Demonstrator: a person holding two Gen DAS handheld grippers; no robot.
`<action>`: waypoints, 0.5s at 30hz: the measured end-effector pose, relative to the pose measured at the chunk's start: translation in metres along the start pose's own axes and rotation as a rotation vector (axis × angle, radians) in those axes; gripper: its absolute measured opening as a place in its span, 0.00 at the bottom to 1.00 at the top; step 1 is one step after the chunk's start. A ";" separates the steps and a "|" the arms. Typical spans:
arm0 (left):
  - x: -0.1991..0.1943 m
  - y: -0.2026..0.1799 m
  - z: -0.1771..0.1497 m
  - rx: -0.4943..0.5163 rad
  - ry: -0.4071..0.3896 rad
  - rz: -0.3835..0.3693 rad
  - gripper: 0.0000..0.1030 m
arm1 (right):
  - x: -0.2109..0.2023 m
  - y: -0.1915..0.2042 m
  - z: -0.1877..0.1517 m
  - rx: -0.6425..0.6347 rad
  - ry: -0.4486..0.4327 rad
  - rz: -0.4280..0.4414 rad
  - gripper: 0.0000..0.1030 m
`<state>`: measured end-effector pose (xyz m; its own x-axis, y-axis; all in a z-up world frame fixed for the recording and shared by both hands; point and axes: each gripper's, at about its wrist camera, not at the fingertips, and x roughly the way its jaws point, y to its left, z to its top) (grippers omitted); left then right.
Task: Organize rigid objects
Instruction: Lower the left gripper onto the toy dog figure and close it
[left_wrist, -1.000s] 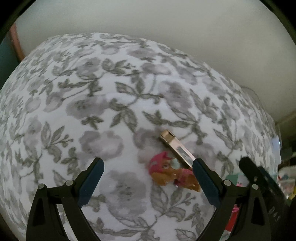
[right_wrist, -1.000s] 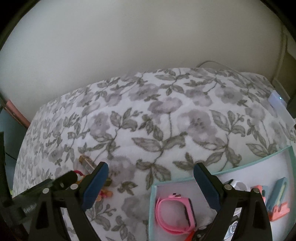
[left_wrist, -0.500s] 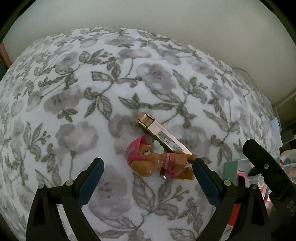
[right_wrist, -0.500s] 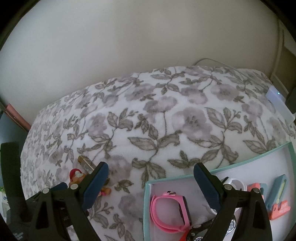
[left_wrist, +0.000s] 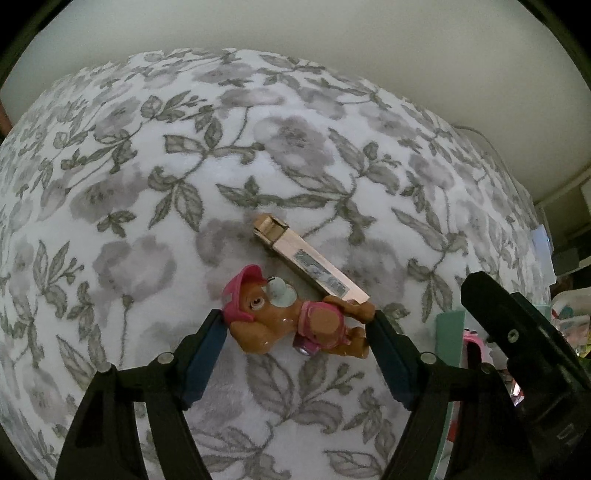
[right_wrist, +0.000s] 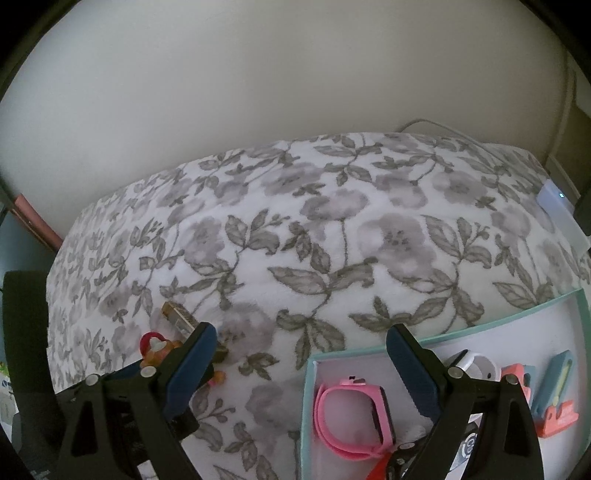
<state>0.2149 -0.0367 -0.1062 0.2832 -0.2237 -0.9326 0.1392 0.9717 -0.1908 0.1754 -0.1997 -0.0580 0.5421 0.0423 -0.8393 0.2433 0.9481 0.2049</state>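
Left gripper (left_wrist: 297, 325) closing on the toy puppy (left_wrist: 295, 321) — pickup step.
Pads appear just touching it mid-blanket (left_wrist: 147, 184); next, lift toward the tray (right_wrist: 576, 306); right gripper (right_wrist: 301, 352) gapes empty.

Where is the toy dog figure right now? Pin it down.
In the left wrist view the toy dog figure lies on the floral blanket between the closing left tool, beside the gold lighter, left of the teal box.
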 end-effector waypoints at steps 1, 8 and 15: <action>-0.001 0.004 0.000 -0.007 0.003 0.006 0.76 | 0.000 0.002 0.000 -0.005 0.001 -0.001 0.92; -0.007 0.040 0.004 -0.115 0.004 0.070 0.76 | 0.006 0.016 0.001 -0.038 0.015 -0.003 0.92; -0.022 0.083 0.006 -0.235 -0.042 0.165 0.76 | 0.018 0.048 -0.001 -0.115 0.036 0.007 0.92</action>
<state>0.2263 0.0488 -0.0995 0.3234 -0.0589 -0.9444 -0.1347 0.9850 -0.1076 0.1956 -0.1534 -0.0637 0.5140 0.0584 -0.8558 0.1446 0.9775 0.1536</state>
